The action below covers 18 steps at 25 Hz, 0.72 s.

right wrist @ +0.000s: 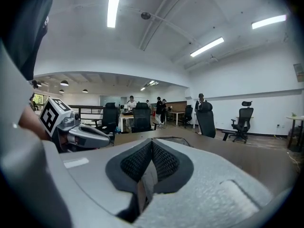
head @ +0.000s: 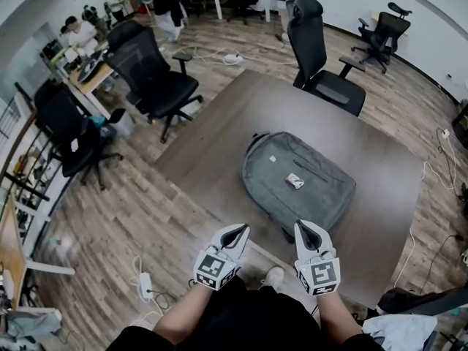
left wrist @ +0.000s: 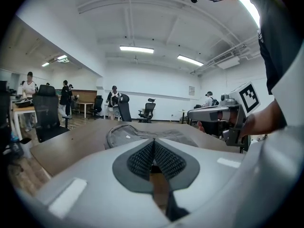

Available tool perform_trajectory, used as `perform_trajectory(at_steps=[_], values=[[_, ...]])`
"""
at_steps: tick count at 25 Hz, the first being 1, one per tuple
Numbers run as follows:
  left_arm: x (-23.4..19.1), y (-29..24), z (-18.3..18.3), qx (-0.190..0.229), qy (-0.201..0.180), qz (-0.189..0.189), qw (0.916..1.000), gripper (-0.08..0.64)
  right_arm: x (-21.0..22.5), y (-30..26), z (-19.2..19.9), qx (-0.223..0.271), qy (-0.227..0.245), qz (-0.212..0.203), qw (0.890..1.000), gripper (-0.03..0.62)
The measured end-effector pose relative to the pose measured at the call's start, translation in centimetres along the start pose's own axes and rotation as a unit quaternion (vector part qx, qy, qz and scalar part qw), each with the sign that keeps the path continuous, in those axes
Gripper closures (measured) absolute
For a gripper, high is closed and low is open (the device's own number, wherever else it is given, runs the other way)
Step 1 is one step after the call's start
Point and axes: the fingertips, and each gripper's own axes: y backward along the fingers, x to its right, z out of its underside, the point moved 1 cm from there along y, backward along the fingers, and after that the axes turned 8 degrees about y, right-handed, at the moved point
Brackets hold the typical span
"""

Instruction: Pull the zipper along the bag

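Head view: both forearms reach forward side by side at the table's near edge, pointing almost level toward the bag, which lies flat mid-table. Left gripper and right gripper are clenched on nothing, apart from the bag.

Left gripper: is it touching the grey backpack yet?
Apart. The head view shows the left gripper at the near edge of the table, with bare tabletop between it and the backpack.
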Motion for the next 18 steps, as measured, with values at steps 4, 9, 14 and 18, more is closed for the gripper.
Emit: perform_trajectory(at_steps=[4,9,14,18], values=[[-0.9,-1.6,2.0,-0.031,0.004,0.008,0.9995,0.543,0.1,-0.8,1.5,-0.022,-0.01,0.001,1.0,0.591],[-1.6,-3.7,4.3,-0.072,0.008,0.026,0.9971,0.543,0.0,-2.0,3.4,-0.05,-0.009,0.003,0.999,0.591],[-2.2,-5.6,6.9,-0.109,0.014,0.043,0.993,0.542,-0.8,-2.9,5.1,-0.078,-0.021,0.004,0.997,0.591],[-2.4,-7.3,8.3,-0.127,0.015,0.054,0.9903,0.533,-1.0,-3.4,5.5,-0.088,-0.022,0.004,0.996,0.591]])
